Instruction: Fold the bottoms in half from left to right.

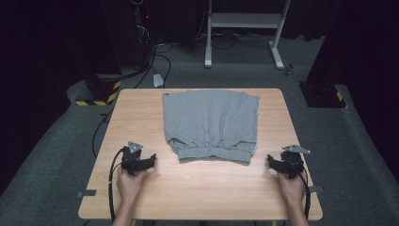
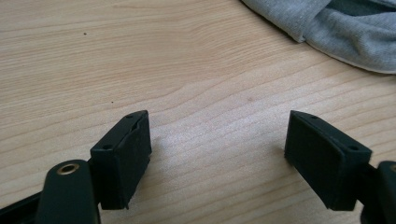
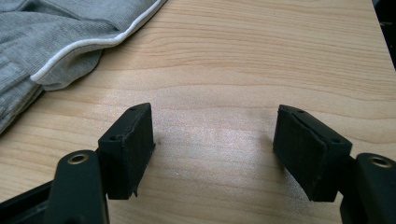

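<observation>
A light wooden table (image 1: 141,197) stood on grey carpet (image 1: 357,155). Beyond its far edge stood a white metal frame (image 1: 244,21), with black cables (image 1: 157,52) trailing at far left and yellow-black striped bases (image 1: 96,96) nearby.

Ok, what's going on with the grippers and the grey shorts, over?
Left gripper and right gripper: jaws open, empty, resting on the table. Grey shorts lie folded between them, untouched. Nothing in the way.

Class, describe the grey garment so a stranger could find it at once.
Start at the wooden table. In its middle, towards the far edge, lie the grey shorts, folded flat with the elastic waistband nearest the person. They are the sole cloth item, between two black grippers.
</observation>
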